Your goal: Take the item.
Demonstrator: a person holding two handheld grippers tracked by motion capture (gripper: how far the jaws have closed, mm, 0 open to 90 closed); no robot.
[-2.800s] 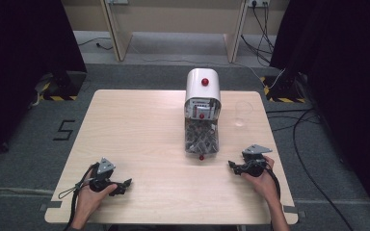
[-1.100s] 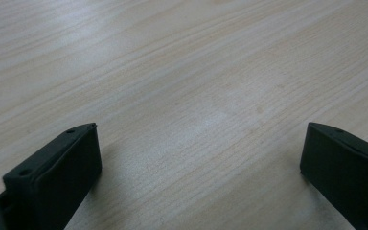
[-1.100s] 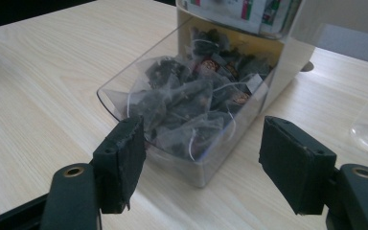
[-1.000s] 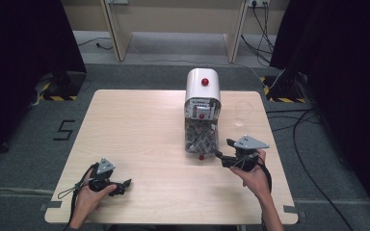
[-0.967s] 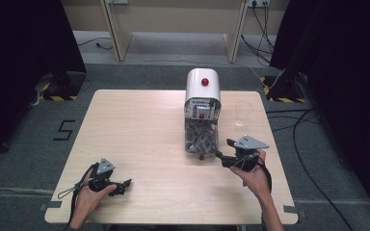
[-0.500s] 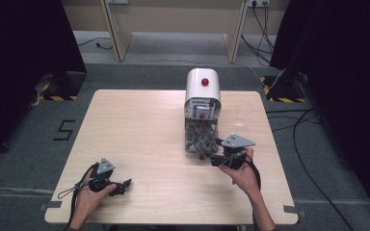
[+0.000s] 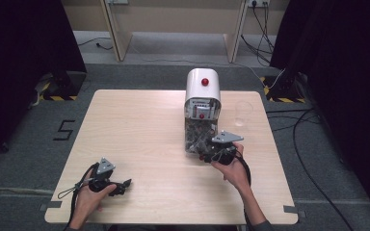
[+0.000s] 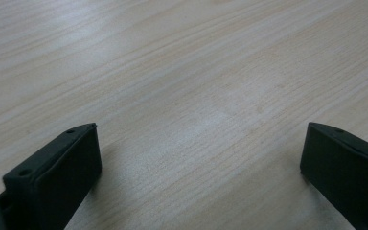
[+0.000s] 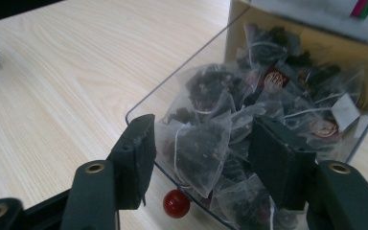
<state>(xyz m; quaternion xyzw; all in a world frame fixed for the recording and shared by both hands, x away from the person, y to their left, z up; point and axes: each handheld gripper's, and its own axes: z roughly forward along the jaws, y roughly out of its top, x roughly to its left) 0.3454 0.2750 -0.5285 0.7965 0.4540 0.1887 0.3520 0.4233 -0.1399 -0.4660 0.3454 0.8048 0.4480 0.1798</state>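
Reaching into the clear plastic tray (image 9: 143,103), right tongs (image 9: 199,158) half-open and closing around a pyramid mesh teabag (image 9: 199,148); pinch one only, left tongs (image 8: 196,158) idle, wide open

The table (image 7: 139,130), centre of the high view, is pale beige wood with fine darker grain lines. At centre right of that frame stands a white dispenser (image 7: 203,91) with a red round button (image 7: 204,82); its clear tray (image 9: 182,76), in the right gripper view, holds translucent pyramid tea bags (image 9: 199,148) of dark brown-black leaves with white strings, some bearing dark red round tags (image 9: 274,79). A glossy red knob (image 9: 176,203) shows at lower centre. Both the right gripper (image 9: 201,158) and the left gripper (image 8: 199,158) have matte black jaws. The floor (image 7: 24,139) is dark grey carpet, with a black "5" (image 7: 65,130) marked at left and yellow-black striped tape (image 7: 58,97) at upper left.
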